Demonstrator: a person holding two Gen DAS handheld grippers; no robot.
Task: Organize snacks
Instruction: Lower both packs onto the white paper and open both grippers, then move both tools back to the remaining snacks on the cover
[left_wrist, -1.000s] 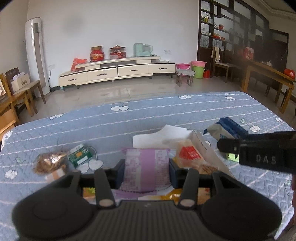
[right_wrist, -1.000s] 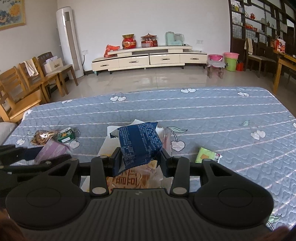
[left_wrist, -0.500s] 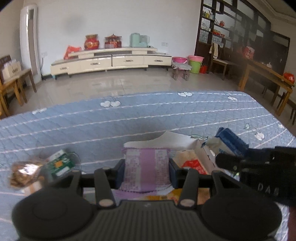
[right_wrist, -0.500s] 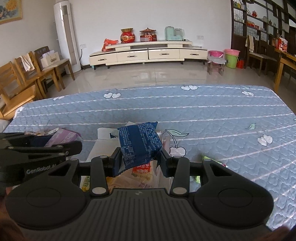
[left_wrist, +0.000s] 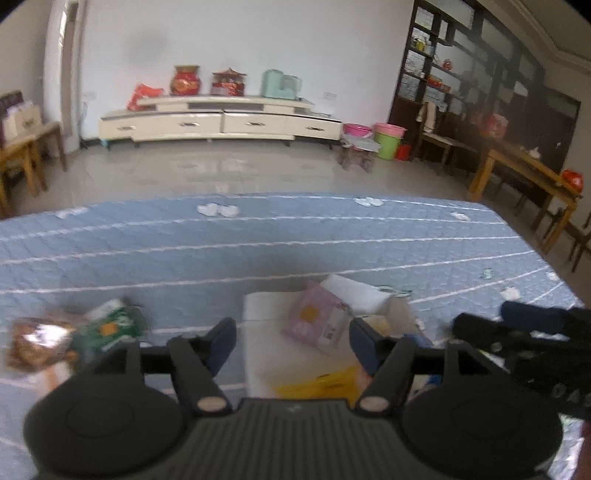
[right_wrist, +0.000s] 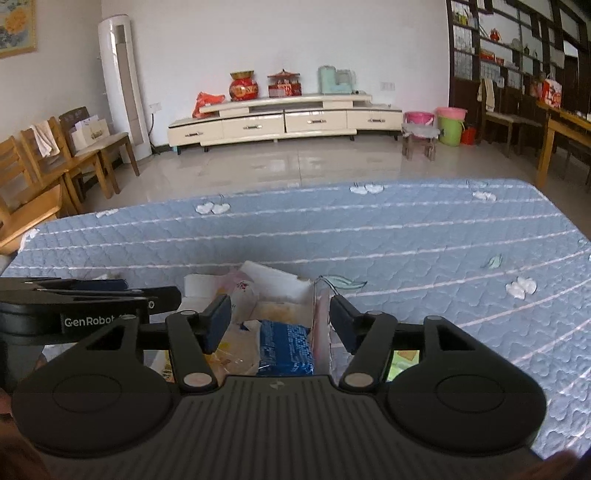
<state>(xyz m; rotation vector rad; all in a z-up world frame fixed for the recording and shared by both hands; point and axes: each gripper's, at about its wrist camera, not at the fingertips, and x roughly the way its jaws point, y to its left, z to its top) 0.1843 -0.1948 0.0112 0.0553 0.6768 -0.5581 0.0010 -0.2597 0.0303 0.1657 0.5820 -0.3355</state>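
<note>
Both grippers just let go. Left gripper (left_wrist: 291, 341): jaws have just been opening, fingers now apart, nothing clamped; the pink packet (left_wrist: 317, 319), flat and crinkly with an orange patch, sits tilted in the gap between them, clear of the pads, over the white box (left_wrist: 258, 332). Right gripper (right_wrist: 279, 319): jaws have also just been opening, fingers spread; the blue packet (right_wrist: 286, 347), glossy foil with white print, lies flat below and between them inside the box, pads not touching it. The box is matte white card with its flaps up, and also holds a yellow wrapper (left_wrist: 325, 384) and a clear plastic bag (right_wrist: 236, 347), pale and wrinkled. It stands on the blue quilted cover (right_wrist: 406, 240), stitched in a wavy pattern with white stripes and small white heart motifs. Still outside the box: a shiny brown crumpled packet (left_wrist: 37, 345) and a green packet (left_wrist: 110, 325), side by side on the cover left of the left gripper, both blurred, and a light-green packet (right_wrist: 402, 360) just beside the box, mostly hidden behind the right gripper's finger.
</note>
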